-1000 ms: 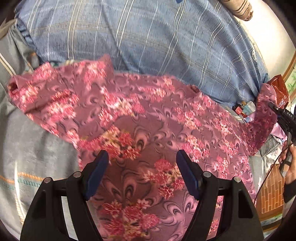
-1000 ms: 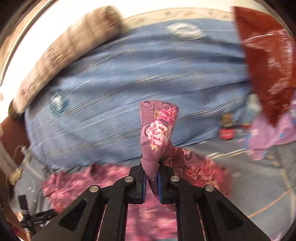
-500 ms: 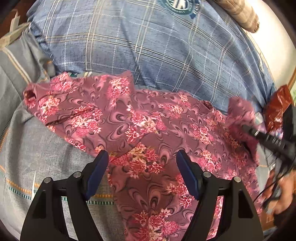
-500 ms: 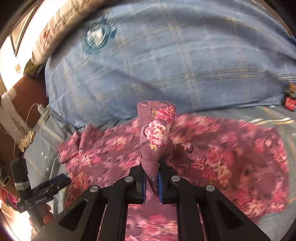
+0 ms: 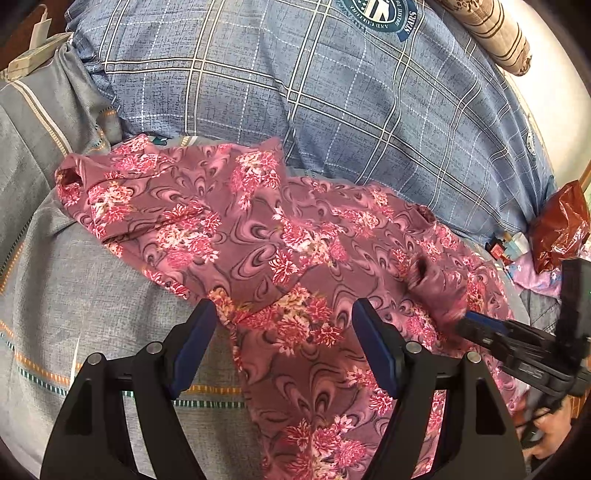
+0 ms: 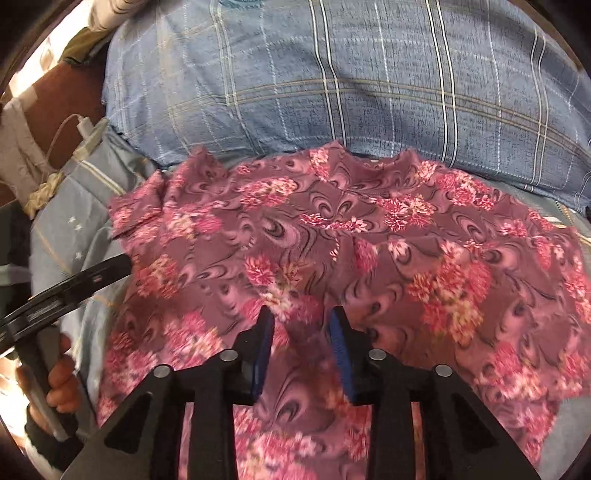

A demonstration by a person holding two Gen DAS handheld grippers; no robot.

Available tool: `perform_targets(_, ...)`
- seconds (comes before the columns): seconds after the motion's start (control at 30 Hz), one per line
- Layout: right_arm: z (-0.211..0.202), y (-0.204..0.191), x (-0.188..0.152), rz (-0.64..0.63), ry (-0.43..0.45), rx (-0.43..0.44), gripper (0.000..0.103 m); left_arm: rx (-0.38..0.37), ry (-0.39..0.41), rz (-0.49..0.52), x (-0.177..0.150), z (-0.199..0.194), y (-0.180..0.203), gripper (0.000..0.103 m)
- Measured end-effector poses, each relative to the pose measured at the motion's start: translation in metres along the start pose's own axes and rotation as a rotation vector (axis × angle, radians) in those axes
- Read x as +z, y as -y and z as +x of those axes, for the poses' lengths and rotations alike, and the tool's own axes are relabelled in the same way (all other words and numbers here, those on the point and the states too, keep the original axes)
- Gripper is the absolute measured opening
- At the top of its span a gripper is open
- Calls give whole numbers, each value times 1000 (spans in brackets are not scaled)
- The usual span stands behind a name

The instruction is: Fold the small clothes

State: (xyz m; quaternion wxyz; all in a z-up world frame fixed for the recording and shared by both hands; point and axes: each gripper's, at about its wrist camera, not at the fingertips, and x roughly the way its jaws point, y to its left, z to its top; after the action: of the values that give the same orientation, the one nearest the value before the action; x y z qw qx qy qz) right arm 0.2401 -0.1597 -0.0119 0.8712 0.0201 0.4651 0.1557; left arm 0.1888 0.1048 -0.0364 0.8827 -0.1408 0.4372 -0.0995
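Note:
A mauve garment with pink flowers lies spread on the grey striped bedsheet. My left gripper hovers open over the garment's near edge, holding nothing. My right gripper is low over the garment; its jaws are opening, with a soft hump of the cloth between them and the pads off it. In the left wrist view the right gripper reaches in from the right, and a folded-over flap lies at its tip.
A large blue plaid pillow borders the garment at the back, with a striped bolster beyond. A red-brown plastic bag and small items sit at the right. A white charger with cable lies at the left.
My right gripper carried a pinched piece of the garment across and down onto the cloth, then its jaws parted and let it go. My left gripper stayed open and shifted only slightly.

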Motion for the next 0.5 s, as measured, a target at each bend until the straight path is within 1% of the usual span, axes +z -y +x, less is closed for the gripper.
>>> perform_targets(0.07, -21, 2, -6, 9, 29, 18, 35, 2, 7, 4, 0, -2, 1, 75)
perform_targets(0.13, -46, 9, -13, 41, 82, 51, 36, -1, 12, 10, -1, -4, 2, 75)
perform_targets(0.2, -70, 25, -20, 112, 146, 73, 41, -5, 12, 18, -2, -4, 5, 75)
perform_targets(0.27, -95, 57, -33, 243, 224, 85, 47, -7, 9, 35, -3, -3, 10, 75)
perform_targets(0.3, -108, 82, -43, 335, 262, 88, 47, -8, 7, 50, -5, -3, 14, 75)
perform_targets(0.37, -118, 121, -57, 461, 281, 66, 49, -11, 2, 74, -6, -1, 20, 75)
perform_targets(0.4, -119, 134, -61, 500, 277, 52, 49, -19, -2, 86, -7, 0, 24, 75)
perform_targets(0.43, -121, 152, -70, 569, 273, 42, 49, -30, -8, 96, -8, 1, 27, 75)
perform_targets(0.5, -120, 179, -85, 687, 287, 79, 49, -55, -20, 104, -9, 5, 33, 75)
